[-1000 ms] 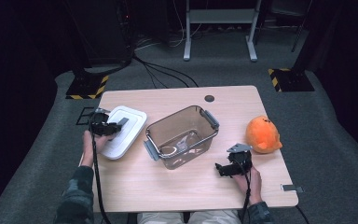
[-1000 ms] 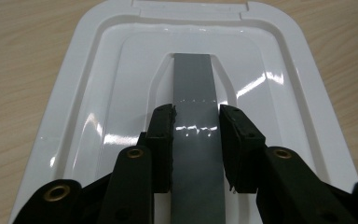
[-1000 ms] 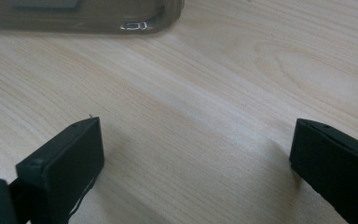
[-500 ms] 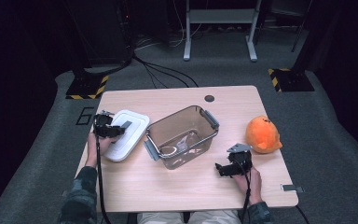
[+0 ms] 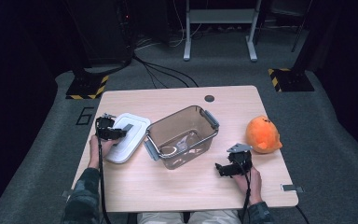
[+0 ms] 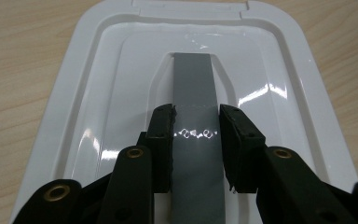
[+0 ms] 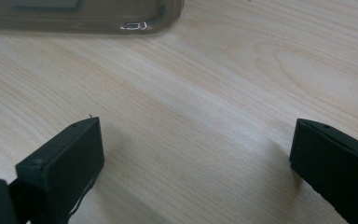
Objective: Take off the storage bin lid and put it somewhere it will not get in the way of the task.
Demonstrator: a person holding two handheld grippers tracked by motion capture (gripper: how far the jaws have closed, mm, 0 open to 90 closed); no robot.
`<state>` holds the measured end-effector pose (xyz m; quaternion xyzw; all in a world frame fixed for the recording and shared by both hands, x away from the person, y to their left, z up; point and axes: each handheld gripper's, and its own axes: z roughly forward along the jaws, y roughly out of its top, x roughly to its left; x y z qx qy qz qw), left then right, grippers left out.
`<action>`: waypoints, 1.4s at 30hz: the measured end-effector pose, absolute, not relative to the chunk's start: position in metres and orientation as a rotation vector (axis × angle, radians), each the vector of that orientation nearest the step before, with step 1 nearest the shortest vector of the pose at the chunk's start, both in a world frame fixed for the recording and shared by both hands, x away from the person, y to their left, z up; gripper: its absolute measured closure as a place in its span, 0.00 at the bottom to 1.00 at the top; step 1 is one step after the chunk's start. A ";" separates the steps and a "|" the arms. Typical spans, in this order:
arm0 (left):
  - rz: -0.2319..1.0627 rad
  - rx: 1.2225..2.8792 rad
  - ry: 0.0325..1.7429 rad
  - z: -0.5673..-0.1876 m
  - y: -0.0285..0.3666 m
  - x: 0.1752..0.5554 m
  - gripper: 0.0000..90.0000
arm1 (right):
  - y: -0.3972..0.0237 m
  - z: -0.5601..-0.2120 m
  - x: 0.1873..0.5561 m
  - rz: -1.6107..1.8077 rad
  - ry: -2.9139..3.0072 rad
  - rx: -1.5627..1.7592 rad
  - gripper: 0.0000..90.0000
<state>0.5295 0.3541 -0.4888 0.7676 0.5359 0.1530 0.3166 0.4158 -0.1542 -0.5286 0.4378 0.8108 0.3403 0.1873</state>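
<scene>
Two hand-held grippers at work over a pale wooden tabletop (image 5: 177,186), each gripped by a hand coming in from the near edge. Nearest, right hand-held gripper (image 5: 220,169), hovering low with jaws spread wide and nothing between them, bare wood under the gap in the right gripper view (image 7: 193,154). Just ahead of it and slightly to its left, clear brown plastic container (image 5: 182,135) with grey latch handles at both ends, standing open-topped, its lower corner visible at the far edge of the right gripper view (image 7: 98,18). Off to the right gripper's right and a little farther, orange plush toy (image 5: 263,134), near the tabletop's edge, apart from the container. Farther to the left, left hand-held gripper (image 5: 121,134) clenched on the grey strip (image 6: 195,140) running down the middle of the white lid (image 5: 127,142); both pads pressed against the strip's sides in the left gripper view (image 6: 196,140). Lid (image 6: 74,116) lying flat on the wood, directly under and ahead of the left gripper, just beside the container's near-left handle. Beyond everything, small dark round hole (image 5: 209,98) near the far edge of the tabletop.
</scene>
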 end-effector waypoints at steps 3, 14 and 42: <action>0.403 2.030 1.410 -0.492 0.353 0.530 0.74 | -0.154 -0.529 0.416 0.957 2.280 1.234 0.02; 0.401 2.058 1.412 -0.497 0.353 0.531 0.74 | -0.154 -0.529 0.416 0.957 2.280 1.233 0.02; 0.438 1.995 1.412 -0.481 0.359 0.521 0.21 | -0.154 -0.529 0.416 0.957 2.277 1.233 0.02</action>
